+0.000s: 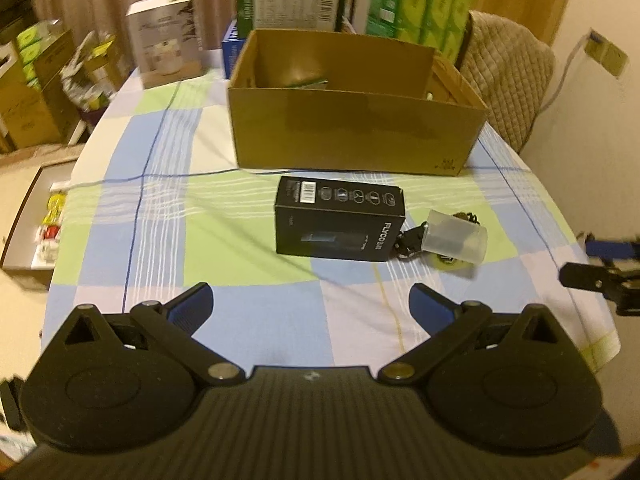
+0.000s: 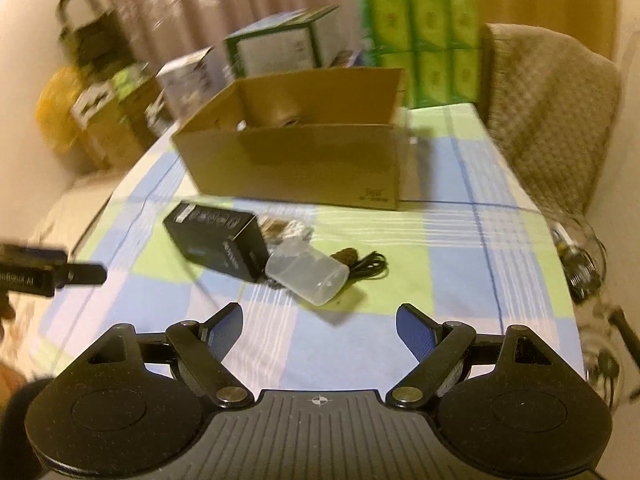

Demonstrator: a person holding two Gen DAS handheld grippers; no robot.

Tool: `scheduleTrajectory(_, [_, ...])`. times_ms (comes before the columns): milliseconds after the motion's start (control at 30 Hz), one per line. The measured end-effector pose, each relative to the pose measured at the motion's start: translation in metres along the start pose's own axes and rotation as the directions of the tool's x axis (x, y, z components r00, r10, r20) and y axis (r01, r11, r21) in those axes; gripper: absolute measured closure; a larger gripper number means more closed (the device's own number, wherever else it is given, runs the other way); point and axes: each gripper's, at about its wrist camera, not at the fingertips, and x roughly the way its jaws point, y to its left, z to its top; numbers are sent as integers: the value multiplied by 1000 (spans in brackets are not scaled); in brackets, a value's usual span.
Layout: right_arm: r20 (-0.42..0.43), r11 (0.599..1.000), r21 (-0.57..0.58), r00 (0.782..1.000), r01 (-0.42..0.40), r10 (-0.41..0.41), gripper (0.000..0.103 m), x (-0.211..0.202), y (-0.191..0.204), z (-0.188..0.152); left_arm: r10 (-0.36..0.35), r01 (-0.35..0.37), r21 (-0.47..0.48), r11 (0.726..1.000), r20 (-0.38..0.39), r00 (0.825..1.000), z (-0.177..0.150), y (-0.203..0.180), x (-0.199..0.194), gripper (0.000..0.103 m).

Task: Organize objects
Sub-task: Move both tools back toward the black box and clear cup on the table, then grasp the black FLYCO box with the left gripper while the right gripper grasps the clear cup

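Clearly the loose items still wait on the tabletop (image 1: 256, 312): a black FLYCO box (image 1: 340, 220) lies flat just in front of the open cardboard box (image 1: 352, 120), and a translucent plastic cup (image 1: 456, 238) lies on its side right beside the black box's right end, over a tangle of black cord (image 2: 366, 266) and some small bits too blurred to name. Something already sits inside the cardboard box, though what it is cannot be made out. Judging by this, the step in hand is an approach for a pick, with nothing yet lifted. The right gripper (image 2: 320, 322) points at the cup, so the next move probably calls for coming forward and down to straddle it, then closing gently, since a thin cup on its side may roll or squash. The left gripper (image 1: 312, 304) faces the black box. Both sets of jaws are spread wide, holding and touching nothing, well short of the items
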Motion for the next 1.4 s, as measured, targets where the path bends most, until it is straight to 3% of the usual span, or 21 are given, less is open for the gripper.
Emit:
scheduleTrajectory(167, [-70,986,-155,996,-60,50,22,31,5,13,-24,27,177,984,-17,1000,9,-12,19,1])
scheduleTrajectory(267, [-99,967,-240,993,-86,64,22,47,10,21,-40,46,317,947,-27,999,13,-20,29,1])
scheduleTrajectory(367, [-121,944,-310,990,-110,76,22,62,14,29,-50,63,450,891,-42,998,19,-27,41,2])
scheduleTrajectory(467, [-160,913,-386,985,-129,72,28,80,18,36,-77,92,564,820,-51,996,25,-31,53,6])
scheduleTrajectory(567, [-208,872,-464,976,-159,68,31,98,23,41,-93,118,681,723,-73,993,30,-37,66,10])
scheduleTrajectory(867, [-341,787,-561,938,-256,61,36,145,27,56,-164,231,850,473,-173,971,47,-44,97,13])
scheduleTrajectory(933, [-356,781,-570,933,-257,48,37,153,27,57,-172,253,856,451,-195,966,52,-44,105,13])
scheduleTrajectory(1067, [-392,775,-573,920,-266,25,38,166,27,58,-186,289,838,463,-227,956,66,-43,121,14])
scheduleTrajectory(1167, [-409,771,-574,912,-275,20,40,172,25,57,-189,313,837,450,-253,949,74,-44,132,16])
scheduleTrajectory(1267, [-420,772,-574,908,-273,9,42,177,25,56,-168,338,838,428,-293,941,75,-45,144,22])
scheduleTrajectory(1333, [-429,770,-573,903,-280,9,45,179,25,54,-147,356,836,418,-324,934,75,-46,153,34])
scheduleTrajectory(1400, [-432,772,-570,902,-281,10,50,181,25,53,-129,356,839,412,-333,934,75,-46,159,34])
